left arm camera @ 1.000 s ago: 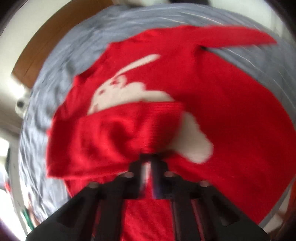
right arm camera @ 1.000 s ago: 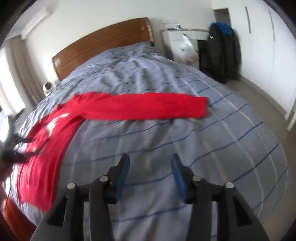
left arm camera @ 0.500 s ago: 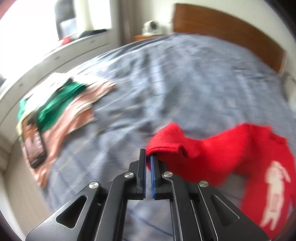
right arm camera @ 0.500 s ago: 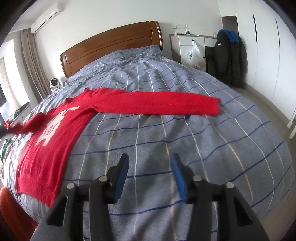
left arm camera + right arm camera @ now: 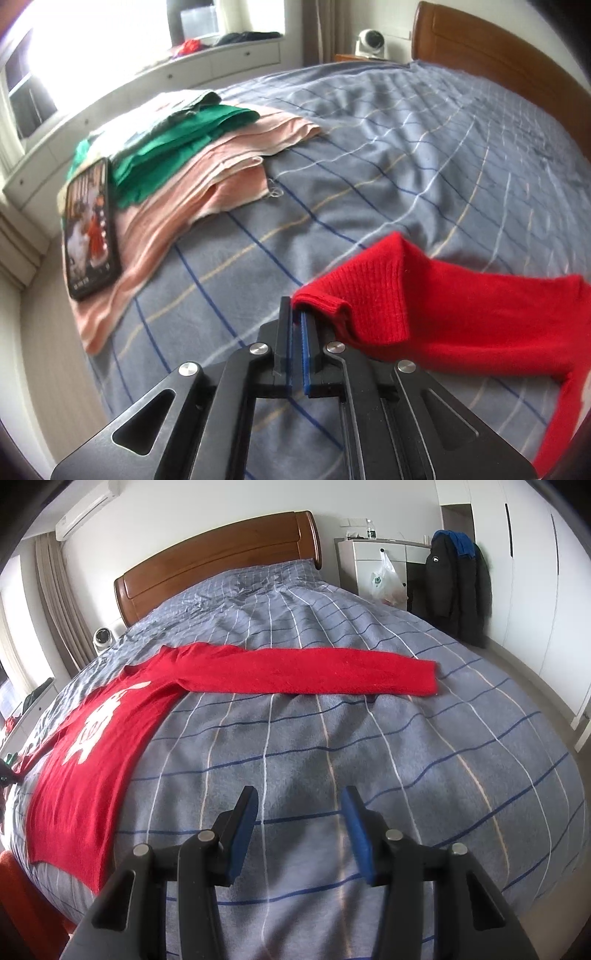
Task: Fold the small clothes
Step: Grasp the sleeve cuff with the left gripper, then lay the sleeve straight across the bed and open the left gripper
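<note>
A home bedroom: a bed [image 5: 332, 738] under a grey checked cover with a wooden headboard [image 5: 218, 565] fills the room. White wardrobe doors [image 5: 532, 572] and a hanging dark jacket [image 5: 454, 587] stand far right; folded clothes [image 5: 192, 147] lie near a window bench [image 5: 184, 74].

Bare bedspread [image 5: 332, 746] lies ahead; folded clothes [image 5: 192, 155] and phone [image 5: 90, 232] crowd the edge.

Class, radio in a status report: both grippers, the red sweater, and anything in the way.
Left gripper shut on red knit sweater's cuff. Right gripper open, empty, over striped grey bedspread. Folded clothes pile and phone lie clear.
</note>
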Tool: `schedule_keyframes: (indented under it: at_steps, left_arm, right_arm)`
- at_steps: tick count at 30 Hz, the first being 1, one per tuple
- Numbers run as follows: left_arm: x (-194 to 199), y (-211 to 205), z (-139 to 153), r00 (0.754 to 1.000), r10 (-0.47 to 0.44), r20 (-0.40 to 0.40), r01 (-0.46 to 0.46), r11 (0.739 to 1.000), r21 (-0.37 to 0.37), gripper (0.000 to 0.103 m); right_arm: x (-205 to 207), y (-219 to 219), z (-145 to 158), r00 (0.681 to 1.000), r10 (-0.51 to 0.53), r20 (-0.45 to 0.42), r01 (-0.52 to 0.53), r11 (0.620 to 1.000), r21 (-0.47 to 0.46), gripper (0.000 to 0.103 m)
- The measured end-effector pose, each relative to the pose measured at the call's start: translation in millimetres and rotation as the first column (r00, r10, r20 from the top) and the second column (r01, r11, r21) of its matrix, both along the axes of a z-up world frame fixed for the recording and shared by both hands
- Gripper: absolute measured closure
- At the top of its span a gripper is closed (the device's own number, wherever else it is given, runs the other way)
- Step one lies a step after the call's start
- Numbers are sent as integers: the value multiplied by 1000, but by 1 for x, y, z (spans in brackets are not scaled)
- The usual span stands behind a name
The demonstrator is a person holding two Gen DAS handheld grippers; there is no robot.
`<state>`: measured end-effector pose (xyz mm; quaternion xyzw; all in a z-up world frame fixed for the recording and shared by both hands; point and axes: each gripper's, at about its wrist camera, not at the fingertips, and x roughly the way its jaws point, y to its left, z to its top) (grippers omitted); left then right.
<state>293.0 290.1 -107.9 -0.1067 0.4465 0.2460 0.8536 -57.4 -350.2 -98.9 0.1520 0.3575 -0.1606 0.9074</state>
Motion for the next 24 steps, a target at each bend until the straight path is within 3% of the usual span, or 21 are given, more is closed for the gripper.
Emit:
schedule_keyframes:
  at_steps: [5, 7, 9, 11, 13, 18, 20, 24]
  left_arm:
    - [6, 16, -20, 999, -8, -51, 4, 998, -69, 97]
    - [0, 21, -16, 999, 11, -45, -13, 998, -62, 83]
    - [-6, 28, -11, 999, 28, -34, -31, 996, -79, 50]
    - [-9, 31, -5, 1000, 9, -7, -10, 994, -106, 41]
    - [-6, 27, 2, 998, -58, 12, 59, 992, -114, 39]
    - [22, -6, 6, 985, -172, -15, 172, 985, 34, 20]
    - [34, -4, -1, 990, -130, -58, 135, 988, 78, 20]
    - [44, 25, -16, 992, 14, -125, -3, 996, 94, 20]
  right_arm:
    - [0, -1, -1, 1000, -8, 0, 8, 1000, 5, 56]
    - [-1, -2, -1, 1000, -10, 1, 10, 1000, 5, 56]
    - [-1, -2, -1, 1000, -11, 3, 11, 1000, 5, 56]
    - [0, -2, -1, 1000, -11, -1, 11, 1000, 6, 56]
    - [0, -2, -1, 1000, -9, -7, 9, 1000, 6, 56]
    - [1, 2, -1, 1000, -3, -21, 3, 1000, -10, 56]
    - [0, 3, -1, 1000, -2, -25, 2, 1000, -18, 56]
    - [0, 6, 0, 999, 2, -32, -3, 999, -32, 56]
